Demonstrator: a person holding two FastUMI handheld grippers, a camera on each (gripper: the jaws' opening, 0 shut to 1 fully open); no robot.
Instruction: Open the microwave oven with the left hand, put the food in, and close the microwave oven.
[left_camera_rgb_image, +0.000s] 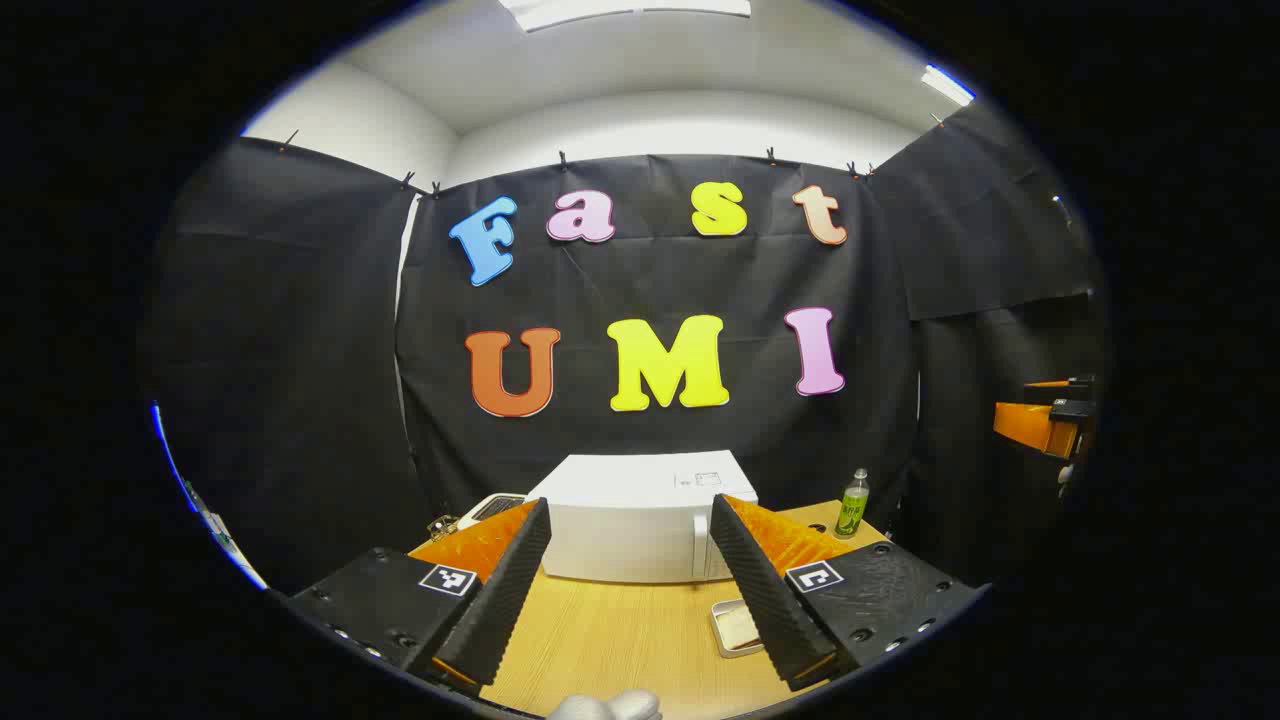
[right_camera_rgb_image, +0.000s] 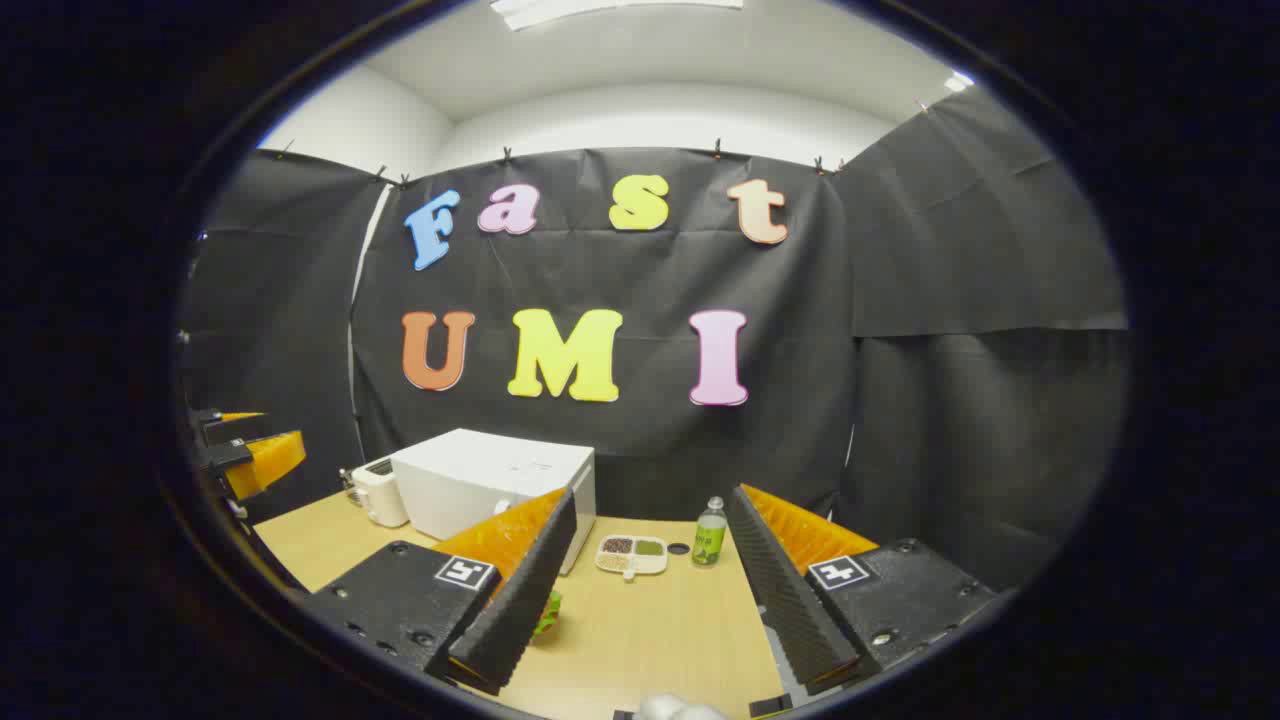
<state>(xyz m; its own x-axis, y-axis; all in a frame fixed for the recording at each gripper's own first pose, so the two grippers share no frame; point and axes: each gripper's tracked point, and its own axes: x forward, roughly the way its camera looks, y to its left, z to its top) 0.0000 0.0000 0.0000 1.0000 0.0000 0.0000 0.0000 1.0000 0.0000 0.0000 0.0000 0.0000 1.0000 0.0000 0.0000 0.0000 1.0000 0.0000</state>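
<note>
White box-shaped microwave oven (left_camera_rgb_image: 640, 525) stood shut on wooden table (left_camera_rgb_image: 620, 640) (2 grippers, left gripper (left_camera_rgb_image: 630, 585) and right gripper (right_camera_rgb_image: 650, 590), spread wide, empty).

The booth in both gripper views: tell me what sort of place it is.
Likely a staged kitchen corner in a recording booth, not a real home. A white microwave oven, a toaster and a green bottle stand on a wooden table, with black cloth hung as walls under a ceiling light.
</note>
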